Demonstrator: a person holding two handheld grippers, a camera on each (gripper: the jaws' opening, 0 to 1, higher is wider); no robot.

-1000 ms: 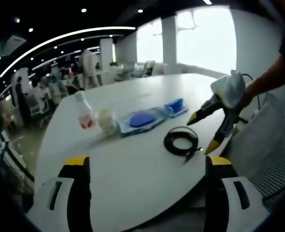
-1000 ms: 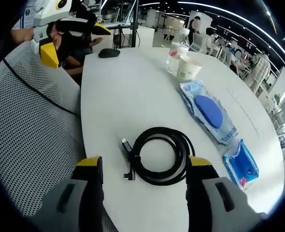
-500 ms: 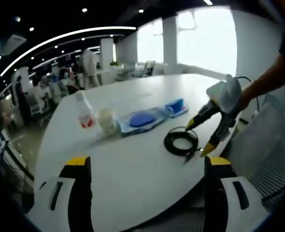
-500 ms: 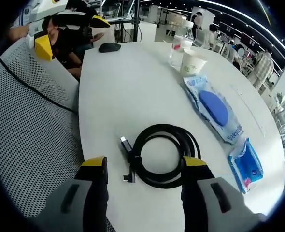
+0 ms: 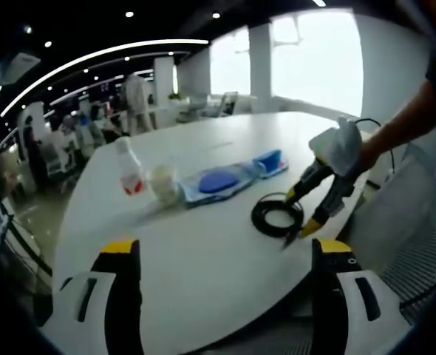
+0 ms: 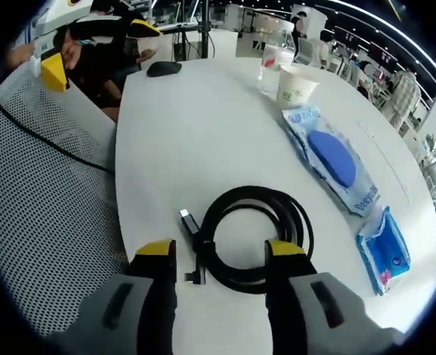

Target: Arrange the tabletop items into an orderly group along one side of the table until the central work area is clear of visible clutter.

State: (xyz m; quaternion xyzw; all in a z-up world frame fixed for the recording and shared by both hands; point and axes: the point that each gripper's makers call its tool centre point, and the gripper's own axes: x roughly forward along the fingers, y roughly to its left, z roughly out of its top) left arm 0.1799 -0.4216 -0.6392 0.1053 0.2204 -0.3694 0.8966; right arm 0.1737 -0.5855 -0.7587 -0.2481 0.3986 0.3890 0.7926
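A coiled black cable with a plug end lies near the white table's front edge. My right gripper is open just over it, its jaws straddling the near arc of the coil. The left gripper view shows that gripper hovering at the cable. Further along the table sit a large blue wipes pack, a small blue pack, a paper cup and a clear bottle. My left gripper is open and holds nothing, low over the table's near side.
A black mouse lies at the table's far end, near the left gripper as the right gripper view shows it. A grey mesh chair stands against the table edge beside the cable. People and desks fill the room behind.
My right gripper has come closer and lower over the cable, and its jaws have narrowed a little. The left gripper has stayed put.
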